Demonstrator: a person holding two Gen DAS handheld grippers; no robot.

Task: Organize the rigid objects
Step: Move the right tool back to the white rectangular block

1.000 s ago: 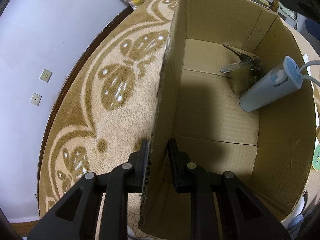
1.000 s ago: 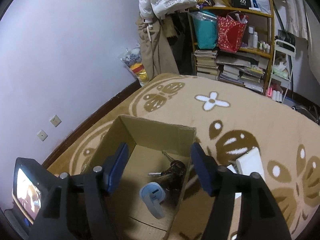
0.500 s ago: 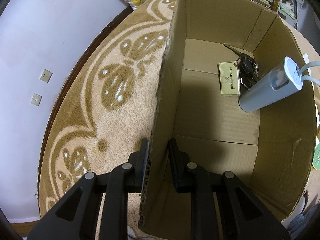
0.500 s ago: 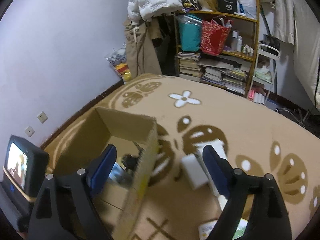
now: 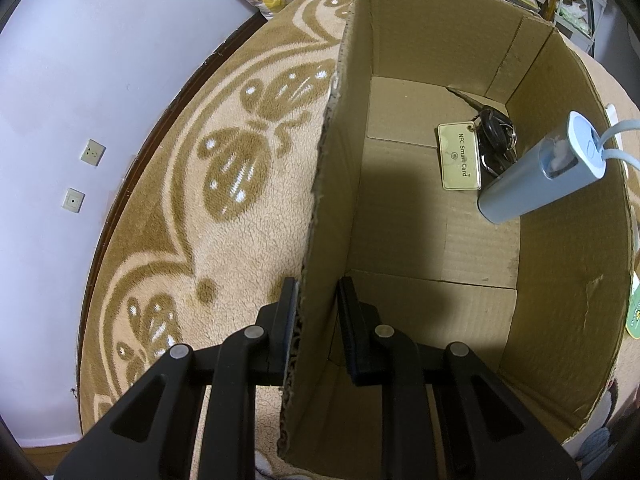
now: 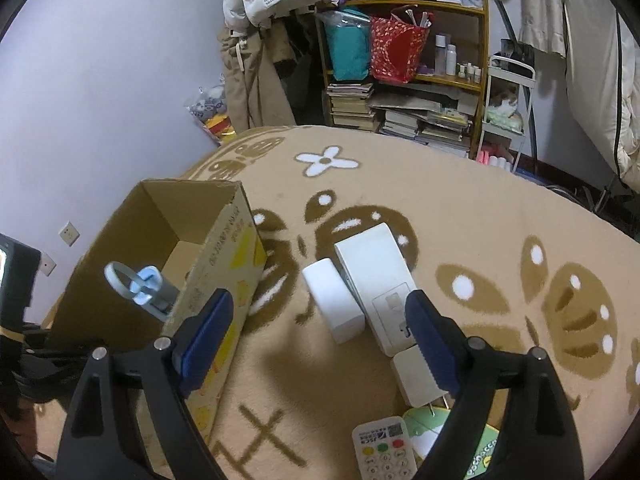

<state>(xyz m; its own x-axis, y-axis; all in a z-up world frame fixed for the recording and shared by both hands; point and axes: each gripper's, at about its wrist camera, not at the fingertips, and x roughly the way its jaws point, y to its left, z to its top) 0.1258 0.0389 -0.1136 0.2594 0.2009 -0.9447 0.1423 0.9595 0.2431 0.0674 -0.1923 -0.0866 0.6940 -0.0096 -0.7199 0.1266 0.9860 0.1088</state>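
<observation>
Lilac wall (image 6: 120, 80), two sockets (image 5: 93, 152) low at nine o'clock. Tan patterned rug (image 6: 460, 208). Crowded wooden shelf (image 6: 404, 60) at twelve.

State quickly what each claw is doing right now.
Left claw: shut on the side wall of the brown cardboard box.
Right claw: open, holding nothing, above the beige patterned carpet.

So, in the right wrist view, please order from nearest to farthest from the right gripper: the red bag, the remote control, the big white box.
From the right gripper:
1. Remote control, just below the fingers.
2. Big white box, ahead on the rug.
3. Red bag, far away on the shelf.
</observation>
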